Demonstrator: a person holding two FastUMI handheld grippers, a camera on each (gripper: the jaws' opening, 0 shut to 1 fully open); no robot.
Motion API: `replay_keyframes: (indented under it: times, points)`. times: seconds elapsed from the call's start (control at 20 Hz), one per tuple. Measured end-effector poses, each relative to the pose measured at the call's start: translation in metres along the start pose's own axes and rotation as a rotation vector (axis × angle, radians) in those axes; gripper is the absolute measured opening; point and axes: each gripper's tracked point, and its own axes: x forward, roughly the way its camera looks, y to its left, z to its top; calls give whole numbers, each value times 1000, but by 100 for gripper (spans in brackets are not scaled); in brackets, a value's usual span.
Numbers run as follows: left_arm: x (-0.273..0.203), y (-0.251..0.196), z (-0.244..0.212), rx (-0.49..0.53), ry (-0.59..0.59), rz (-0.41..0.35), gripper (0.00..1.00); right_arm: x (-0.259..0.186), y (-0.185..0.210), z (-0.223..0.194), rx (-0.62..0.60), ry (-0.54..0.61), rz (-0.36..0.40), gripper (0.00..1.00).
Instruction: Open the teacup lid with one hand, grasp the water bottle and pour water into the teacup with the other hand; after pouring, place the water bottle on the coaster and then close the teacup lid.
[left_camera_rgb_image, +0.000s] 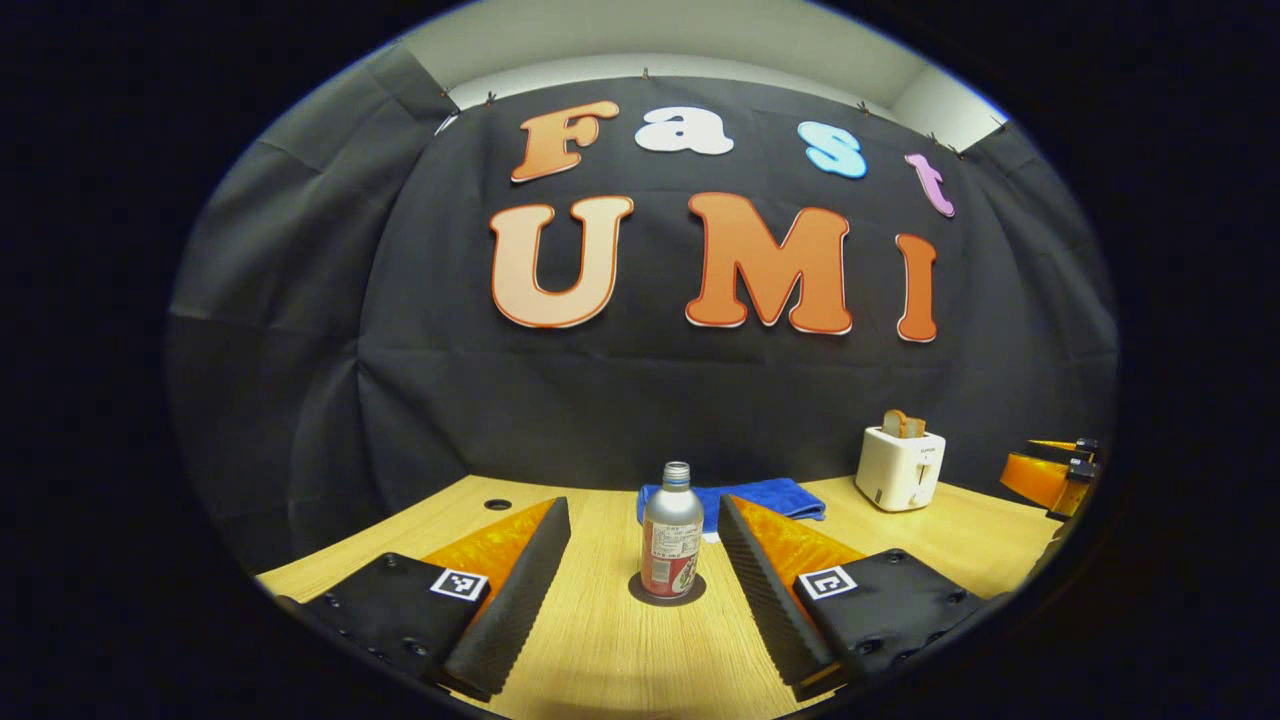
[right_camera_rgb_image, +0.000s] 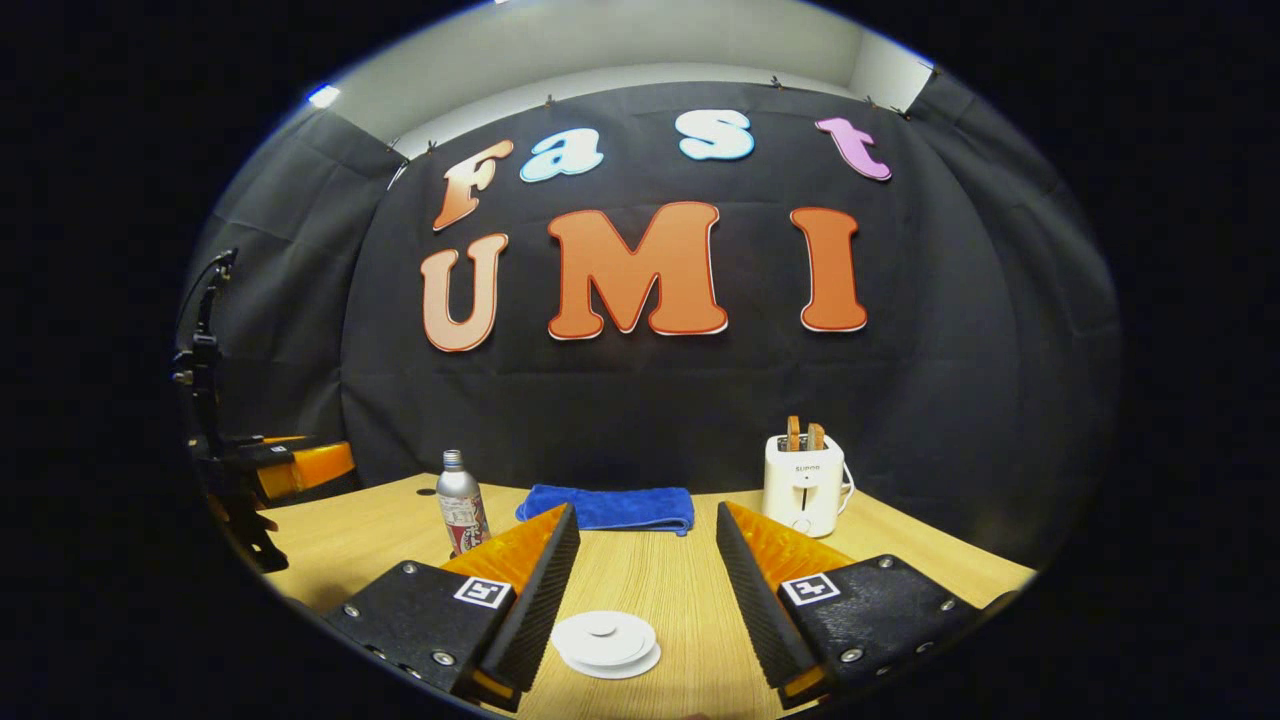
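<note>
The water bottle (left_camera_rgb_image: 671, 530), a silver metal one with a red and white label, stands upright on a dark round coaster (left_camera_rgb_image: 667, 590). My left gripper (left_camera_rgb_image: 640, 505) is open, with the bottle a little beyond and between its fingers, untouched. In the right gripper view the bottle (right_camera_rgb_image: 462, 515) stands at the left. There a white round teacup lid (right_camera_rgb_image: 605, 640) with a small knob lies low on the table below my open right gripper (right_camera_rgb_image: 646, 510). The cup under the lid is hidden.
A folded blue cloth (left_camera_rgb_image: 740, 497) (right_camera_rgb_image: 610, 507) lies at the back of the wooden table (left_camera_rgb_image: 620, 650). A white toaster (left_camera_rgb_image: 900, 465) (right_camera_rgb_image: 805, 480) with bread in it stands at the back right. The other gripper shows at the edge of each view, the right gripper (left_camera_rgb_image: 1050, 475) and the left gripper (right_camera_rgb_image: 300, 465).
</note>
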Motion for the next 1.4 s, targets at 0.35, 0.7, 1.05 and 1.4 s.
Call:
replay_keyframes:
  times: [0.35, 0.7, 1.05, 1.4]
  points:
    - [-28, 21, 24, 28, -94, 79, 97, 0, 4, 11, -22, -38, -3, 84]
    - [-36, 26, 19, 32, -106, 99, 97, -2, -4, 27, -43, -104, -29, 84]
    - [-37, 22, 30, 55, -132, 99, 97, -3, -8, 29, -59, -105, -48, 84]
    - [-31, 25, 31, 78, -130, 107, 96, -3, -11, 27, -81, -95, -45, 84]
